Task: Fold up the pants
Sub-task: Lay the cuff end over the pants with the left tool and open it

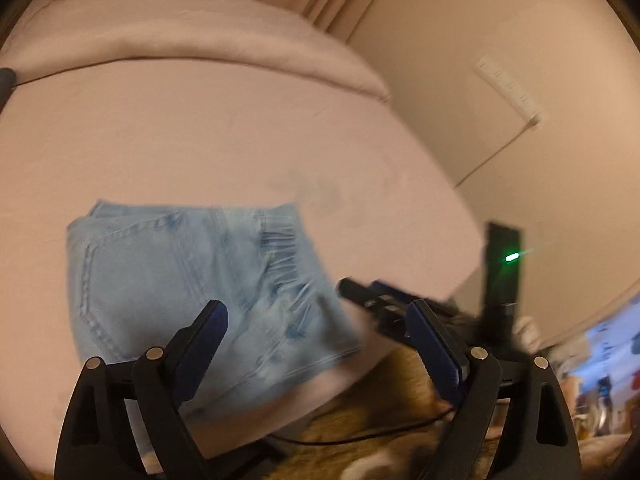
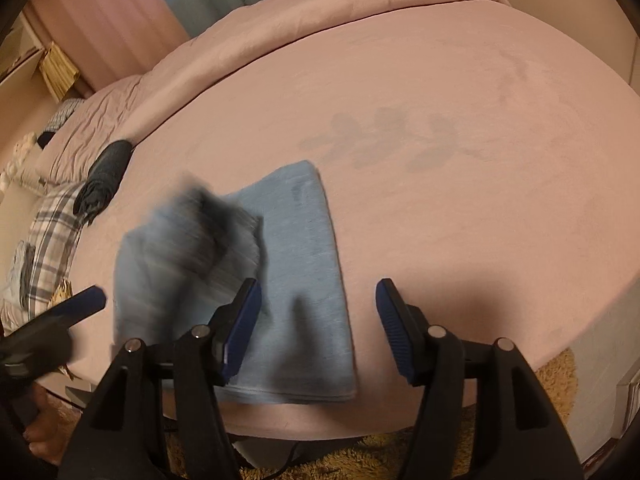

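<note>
The pants (image 1: 192, 280) are light blue jeans, folded into a compact rectangle near the front edge of a pink bed (image 1: 200, 140). My left gripper (image 1: 316, 312) is open wide over their near right part, with nothing pressed between its pads. Just to its right, the right gripper (image 1: 372, 296) shows as a dark blur. In the right wrist view the pants (image 2: 296, 264) lie flat, and my right gripper (image 2: 318, 286) hangs open above their right edge, holding nothing. One blue-padded finger (image 2: 80, 304) of the left gripper reaches in from the left, blurred.
A folded pink duvet (image 2: 320, 12) runs along the back of the bed (image 2: 440, 160). A plaid cloth (image 2: 52, 220) and a dark rolled cloth (image 2: 104, 176) lie at the left edge. Below the front edge are a shaggy tan rug (image 2: 400, 452) and a cable (image 1: 360, 436). A black device with a green light (image 1: 504, 264) stands right.
</note>
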{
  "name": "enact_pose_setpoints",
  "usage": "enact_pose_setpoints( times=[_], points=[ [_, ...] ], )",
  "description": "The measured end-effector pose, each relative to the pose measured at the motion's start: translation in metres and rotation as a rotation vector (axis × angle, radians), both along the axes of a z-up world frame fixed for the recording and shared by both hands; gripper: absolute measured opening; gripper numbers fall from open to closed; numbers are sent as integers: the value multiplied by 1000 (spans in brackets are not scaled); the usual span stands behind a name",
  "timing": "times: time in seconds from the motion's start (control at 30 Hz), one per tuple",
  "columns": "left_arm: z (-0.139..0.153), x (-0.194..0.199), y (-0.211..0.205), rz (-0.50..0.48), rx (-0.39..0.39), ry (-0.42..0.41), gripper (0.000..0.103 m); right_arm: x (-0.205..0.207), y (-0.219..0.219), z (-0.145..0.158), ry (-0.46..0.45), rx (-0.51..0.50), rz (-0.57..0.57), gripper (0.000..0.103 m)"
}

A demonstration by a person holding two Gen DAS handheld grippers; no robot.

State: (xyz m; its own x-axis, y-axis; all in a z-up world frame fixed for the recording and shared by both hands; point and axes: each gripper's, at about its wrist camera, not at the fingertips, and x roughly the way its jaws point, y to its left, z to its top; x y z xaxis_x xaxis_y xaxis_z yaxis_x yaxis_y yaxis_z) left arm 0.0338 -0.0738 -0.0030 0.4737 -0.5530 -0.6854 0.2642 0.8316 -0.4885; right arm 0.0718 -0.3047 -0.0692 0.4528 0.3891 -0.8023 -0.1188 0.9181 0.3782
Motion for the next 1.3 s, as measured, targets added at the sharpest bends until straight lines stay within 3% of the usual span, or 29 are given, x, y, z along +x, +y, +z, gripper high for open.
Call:
enact_pose_setpoints(
  times=[0.2, 0.4, 0.53, 0.6, 0.67, 0.7, 0.73, 0.83, 0.93, 1.03, 1.17, 1.3],
  points=[
    [1, -7, 52, 144, 103, -5, 90, -4, -3, 7, -6, 45, 23, 66],
    [-31, -15, 126, 372, 155, 118, 90, 10, 30, -2, 41, 95, 149, 71],
    [-50, -30, 145, 434, 144, 170, 90, 25, 63, -23, 110, 125, 222, 73],
    [-58, -33, 148, 448, 145, 183, 90, 29, 76, -35, 125, 121, 233, 73],
    [-63, -33, 146, 454, 141, 192, 90, 27, 84, -36, 78, 81, 235, 60],
    [-64, -33, 146, 454, 134, 194, 90, 26, 87, -32, 64, 76, 244, 41],
    [-63, -33, 144, 452, 126, 195, 90, 24, 89, -28, 53, 91, 254, 33],
    [-58, -31, 140, 435, 121, 185, 90, 17, 87, -6, -2, 95, 246, 24],
    [-53, -26, 132, 418, 135, 153, 90, 3, 72, 34, -112, 141, 199, 23],
    [-58, -22, 121, 384, 145, 160, 90, -8, 54, 54, -198, 28, 130, 23],
    [-82, -14, 101, 321, 159, 220, 85, 1, 52, 17, -94, -59, 137, 25],
    [-103, -14, 93, 335, 205, 234, 80, 7, 61, -13, -31, -148, 111, 37]
  ],
)
